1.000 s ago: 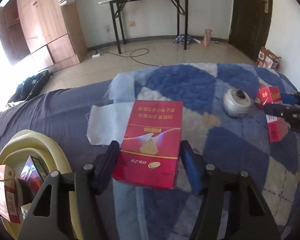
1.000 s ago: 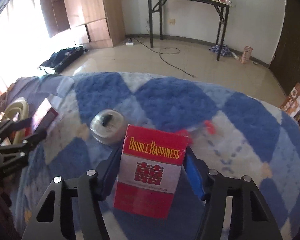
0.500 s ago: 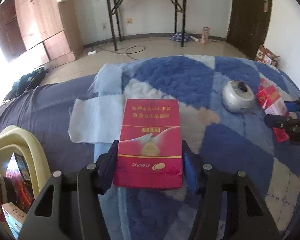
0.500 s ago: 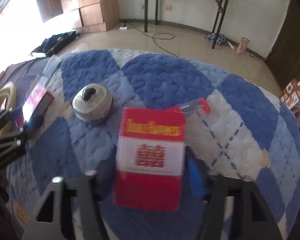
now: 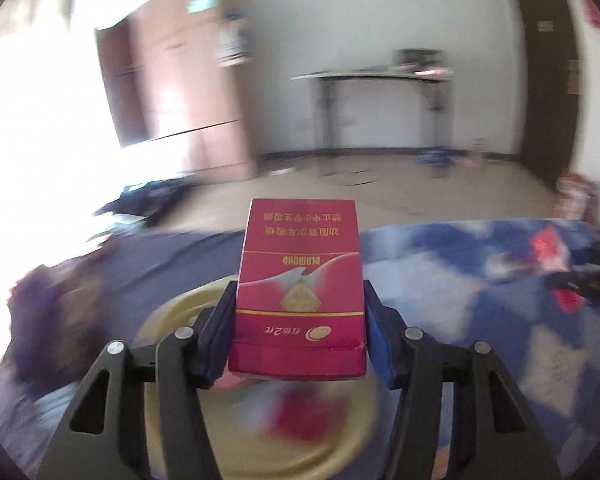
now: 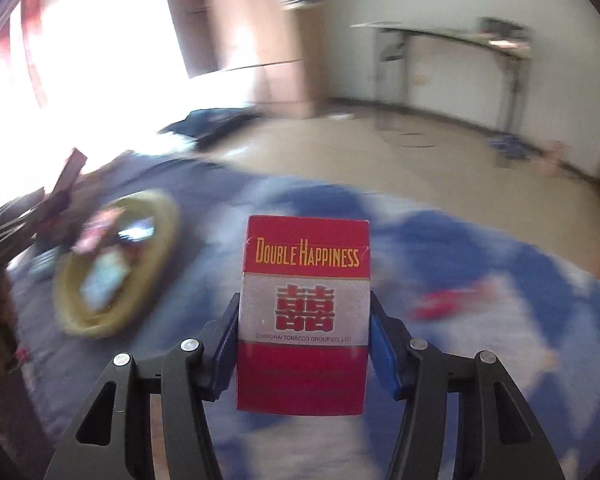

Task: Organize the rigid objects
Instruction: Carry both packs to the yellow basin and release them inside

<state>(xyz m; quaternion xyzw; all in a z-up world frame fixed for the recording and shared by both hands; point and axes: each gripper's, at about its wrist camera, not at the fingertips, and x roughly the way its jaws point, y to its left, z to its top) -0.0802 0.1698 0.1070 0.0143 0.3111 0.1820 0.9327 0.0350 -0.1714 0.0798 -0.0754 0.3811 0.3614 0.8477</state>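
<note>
Your left fingers (image 5: 228, 336) press flat against both sides of the crimson Diamond cigarette pack (image 5: 298, 292), so your left gripper (image 5: 298, 334) has it clamped with no gap at either pad. The pack stands clear of the bed, its print upside down to the camera, and below it lies the yellow basket (image 5: 172, 312), blurred, with reddish boxes inside that cannot be told apart.

Your right fingers (image 6: 225, 340) grip the red and white Double Happiness cigarette pack (image 6: 304, 312) just as tightly; your right gripper (image 6: 304, 342) holds it upright with the label facing the camera, lifted above the blue and white quilt (image 6: 480, 264). In the right wrist view the yellow basket (image 6: 168, 216) sits well off to the left on the dark bedspread, with several boxes in it, too smeared to name. A small red item (image 6: 440, 304) lies on the quilt to the right of the pack; the blur hides what it is.

At the right edge of the left wrist view you can see the dark frame of your right gripper (image 5: 592, 276) over the quilt.
</note>
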